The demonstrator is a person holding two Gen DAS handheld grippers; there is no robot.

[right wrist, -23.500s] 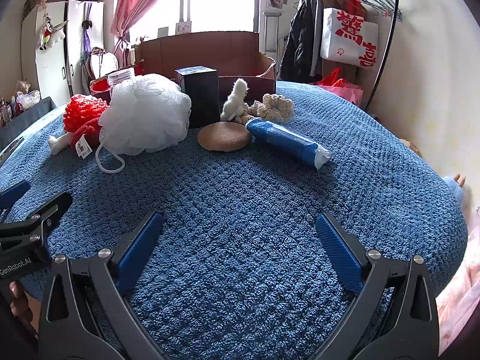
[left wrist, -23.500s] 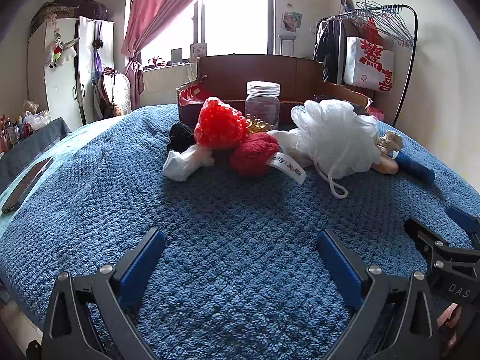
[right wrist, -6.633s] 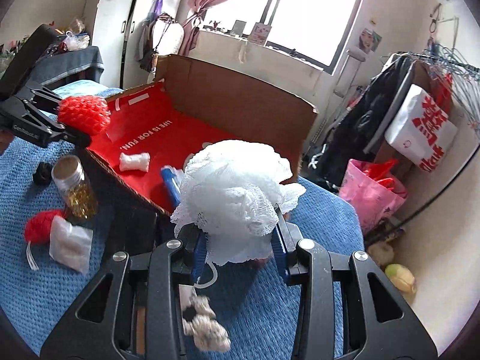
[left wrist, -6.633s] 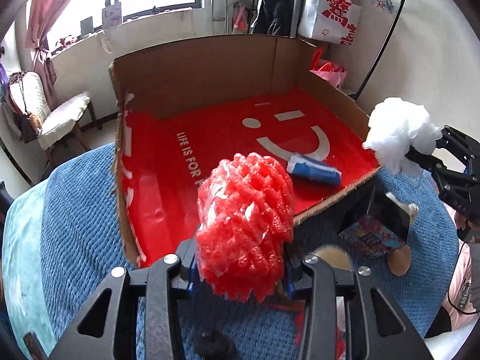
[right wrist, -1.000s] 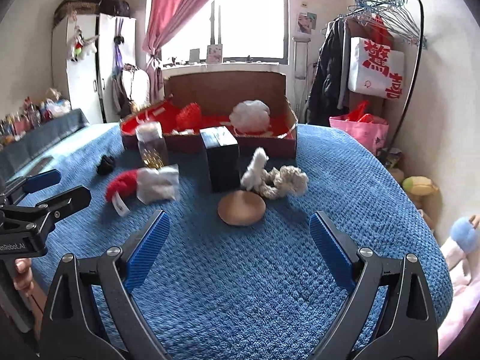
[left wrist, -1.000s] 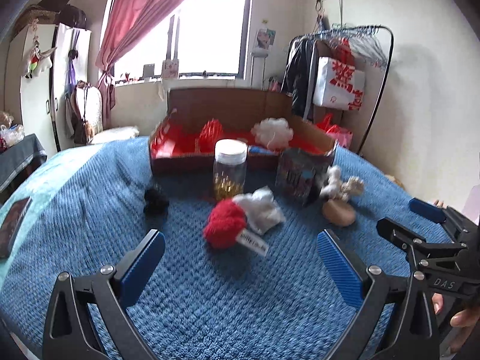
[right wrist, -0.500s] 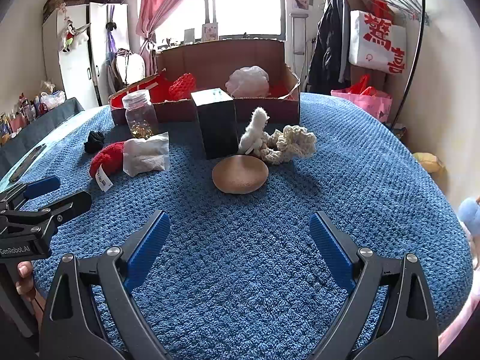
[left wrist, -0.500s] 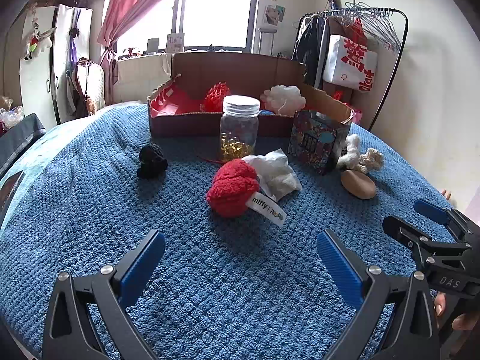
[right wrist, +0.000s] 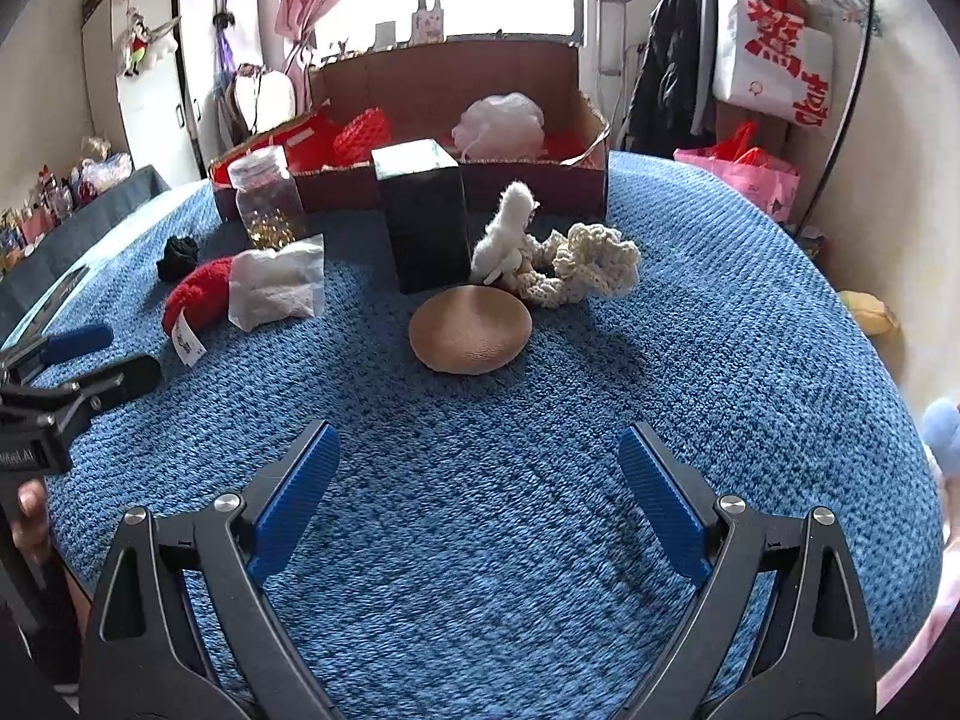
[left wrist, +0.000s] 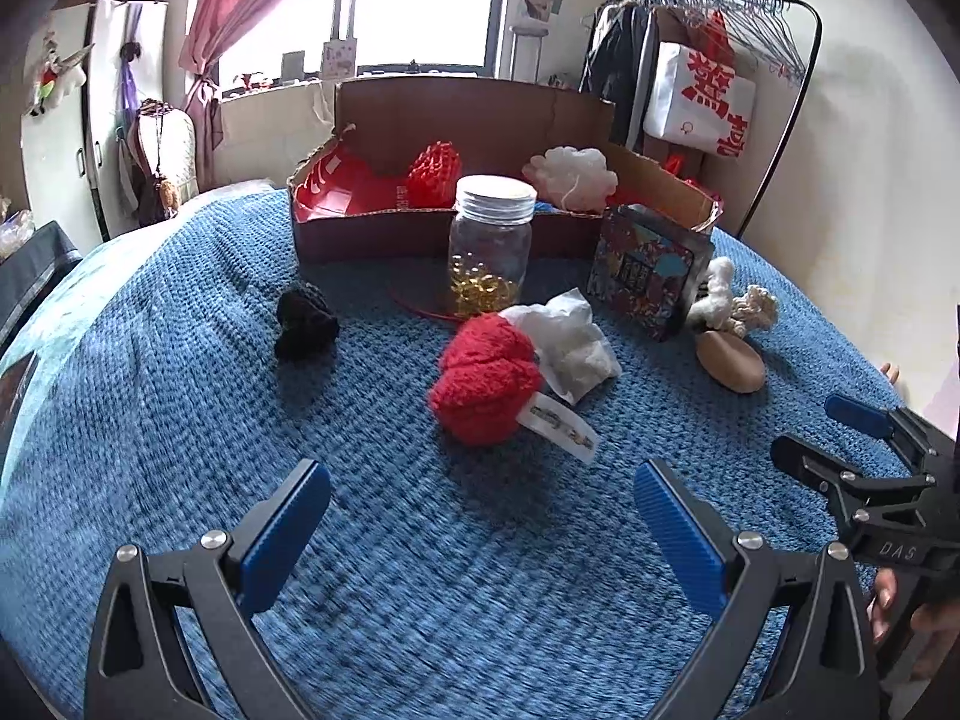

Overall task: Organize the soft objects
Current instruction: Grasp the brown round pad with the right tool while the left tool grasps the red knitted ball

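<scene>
Soft objects, two so far, lie in the cardboard box (left wrist: 480, 120) at the bed's far edge: one red mesh sponge (left wrist: 435, 174) and one white bath pouf (left wrist: 573, 171), both on the blanket earlier. Still on the blue blanket (left wrist: 180, 420): one red plush (left wrist: 483, 384), one white cloth (left wrist: 570, 342), one black scrunchie (left wrist: 303, 321), one cream crochet piece (right wrist: 591, 264). Left hand-held gripper (left wrist: 480, 534) and right hand-held gripper (right wrist: 477, 498) gape wide, empty, now nearer the items than a moment ago.

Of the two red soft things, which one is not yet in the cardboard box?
The red plush with the white tag, lying on the blue blanket; the red mesh sponge is already inside the box.
</scene>
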